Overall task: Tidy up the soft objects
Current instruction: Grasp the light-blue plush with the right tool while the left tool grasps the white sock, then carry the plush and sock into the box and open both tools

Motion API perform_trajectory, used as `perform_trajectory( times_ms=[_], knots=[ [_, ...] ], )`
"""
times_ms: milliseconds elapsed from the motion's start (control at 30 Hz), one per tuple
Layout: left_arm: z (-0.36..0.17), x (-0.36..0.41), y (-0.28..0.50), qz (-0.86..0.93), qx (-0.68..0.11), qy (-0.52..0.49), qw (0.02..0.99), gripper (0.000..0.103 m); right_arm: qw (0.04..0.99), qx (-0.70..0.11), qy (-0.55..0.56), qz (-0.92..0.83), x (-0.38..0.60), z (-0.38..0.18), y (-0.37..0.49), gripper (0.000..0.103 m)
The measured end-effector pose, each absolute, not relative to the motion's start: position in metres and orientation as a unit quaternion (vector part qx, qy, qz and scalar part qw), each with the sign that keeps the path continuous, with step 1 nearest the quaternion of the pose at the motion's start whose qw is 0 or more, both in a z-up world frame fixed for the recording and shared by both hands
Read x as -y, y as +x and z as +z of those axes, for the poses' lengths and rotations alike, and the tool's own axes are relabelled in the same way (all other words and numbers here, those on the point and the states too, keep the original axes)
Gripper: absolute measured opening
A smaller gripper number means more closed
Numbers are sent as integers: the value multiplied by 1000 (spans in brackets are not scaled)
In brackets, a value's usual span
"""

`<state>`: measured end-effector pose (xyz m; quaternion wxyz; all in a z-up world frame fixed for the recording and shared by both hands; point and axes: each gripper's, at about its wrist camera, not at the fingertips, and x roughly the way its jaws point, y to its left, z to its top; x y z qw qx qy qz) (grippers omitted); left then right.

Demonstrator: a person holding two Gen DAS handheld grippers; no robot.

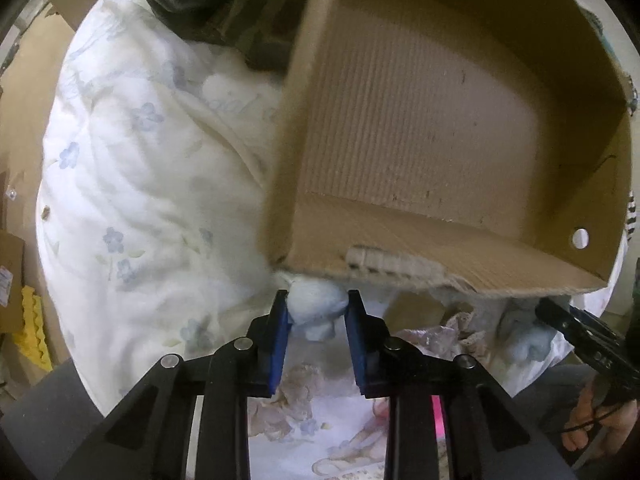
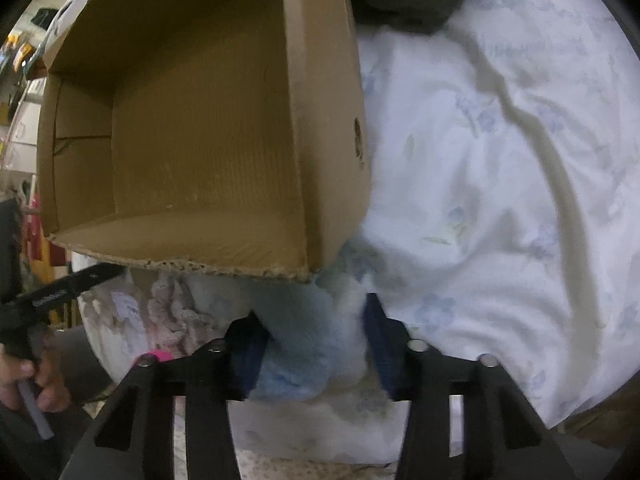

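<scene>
My left gripper (image 1: 316, 310) and right gripper (image 2: 316, 320): black angular linkage arms, silver round pivot pins, blue finger pads (image 1: 280, 340). Bare-skinned hand (image 2: 24, 376) on a black handle.

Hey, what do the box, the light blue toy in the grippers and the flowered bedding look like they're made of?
Box: brown corrugated cardboard, matte; ribbed lines and a ragged fluted edge show. Light blue toy: plush, probably synthetic pile; the surface is fuzzy and it bulges between the jaws of the right gripper and left gripper. Flowered bedding: soft woven fabric, likely padded; puffy folds, matte.
</scene>
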<state>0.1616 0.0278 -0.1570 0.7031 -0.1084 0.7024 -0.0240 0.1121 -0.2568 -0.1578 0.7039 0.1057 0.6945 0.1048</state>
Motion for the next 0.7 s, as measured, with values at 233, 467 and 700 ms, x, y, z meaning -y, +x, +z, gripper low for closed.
perform_trajectory(
  times_ms=[233, 467, 700],
  knots=[
    [-119, -39, 147, -33, -680, -133, 720, 24, 723, -668, 126, 120, 264, -138, 99, 30],
    [-75, -56, 119, -29, -640, -146, 754, 24, 734, -647, 131, 157, 273, -106, 77, 30],
    [-26, -44, 109, -40, -588, -117, 800, 24, 764, -598, 122, 209, 255, -63, 54, 30]
  ],
)
